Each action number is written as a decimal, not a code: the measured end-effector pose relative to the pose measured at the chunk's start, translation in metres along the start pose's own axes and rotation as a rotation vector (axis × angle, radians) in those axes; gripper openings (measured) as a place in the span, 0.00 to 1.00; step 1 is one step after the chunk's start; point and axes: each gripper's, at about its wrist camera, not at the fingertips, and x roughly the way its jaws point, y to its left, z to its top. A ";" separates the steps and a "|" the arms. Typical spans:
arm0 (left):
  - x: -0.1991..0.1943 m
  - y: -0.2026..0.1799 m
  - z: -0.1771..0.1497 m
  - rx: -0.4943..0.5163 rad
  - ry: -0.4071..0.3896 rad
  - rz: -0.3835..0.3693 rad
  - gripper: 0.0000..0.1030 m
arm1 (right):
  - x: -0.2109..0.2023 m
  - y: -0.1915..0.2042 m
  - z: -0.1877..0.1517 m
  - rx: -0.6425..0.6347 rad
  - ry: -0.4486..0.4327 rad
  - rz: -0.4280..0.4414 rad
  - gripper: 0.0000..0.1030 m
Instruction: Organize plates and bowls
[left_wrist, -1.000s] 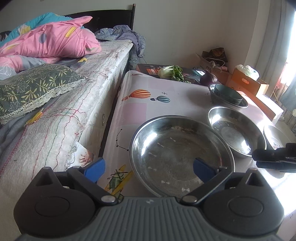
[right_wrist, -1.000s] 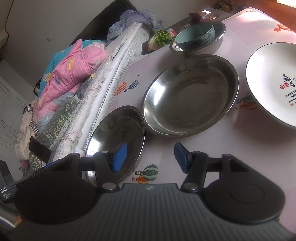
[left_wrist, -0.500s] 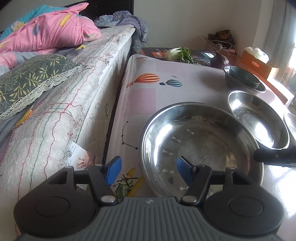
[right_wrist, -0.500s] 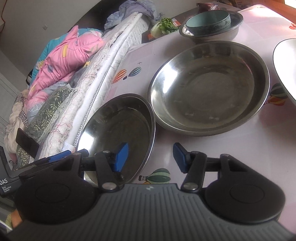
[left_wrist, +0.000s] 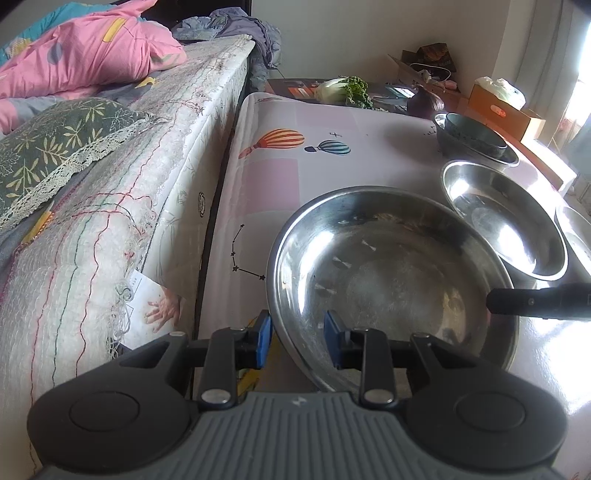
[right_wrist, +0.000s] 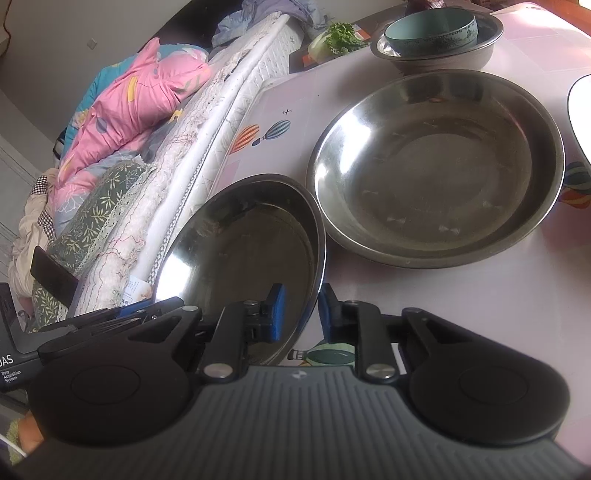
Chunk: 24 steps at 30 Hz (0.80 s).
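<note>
- left tongs (left_wrist: 297, 339), bottom centre of the left wrist view: jaws closing, the near rim of the large steel plate (left_wrist: 391, 280) between the blue pads; the pads stand either side of the rim with a little gap visible, so contact is not confirmed.
- right tongs (right_wrist: 301, 314), bottom centre of the right wrist view: jaws closing over the right-hand rim of the same large steel plate (right_wrist: 243, 254); the rim runs between the two blue pads, close to both, and i cannot tell whether they touch it.
- in the left wrist view, a black finger of the right tongs (left_wrist: 539, 302) reaches in from the right edge, over the far side of the plate.
- the plate sits on the desk (left_wrist: 273, 184), at centre to lower right of the left wrist view, near the desk edge that faces the bed (left_wrist: 110, 229).
- second steel basin (right_wrist: 436, 166), centre right of the right wrist view, just beside the plate; rims near, contact unclear.
- steel bowl (right_wrist: 443, 59) at upper right of that view, with a teal bowl (right_wrist: 430, 29) nested inside it.
- white plate (right_wrist: 580, 114), only an edge visible at the right border.
- leafy vegetable (left_wrist: 343, 90), top centre of the left wrist view, beyond the far end of the desk.
- pink quilt (left_wrist: 81, 55) on the bed, upper left.
</note>
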 end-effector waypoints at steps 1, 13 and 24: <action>-0.001 0.000 -0.001 0.001 0.004 -0.006 0.31 | -0.001 0.000 -0.002 -0.004 0.005 0.001 0.18; -0.033 -0.006 -0.034 0.016 0.046 -0.098 0.31 | -0.030 0.001 -0.031 -0.056 0.067 0.001 0.18; -0.056 -0.022 -0.064 0.037 0.100 -0.217 0.34 | -0.061 -0.009 -0.053 -0.097 0.063 -0.022 0.19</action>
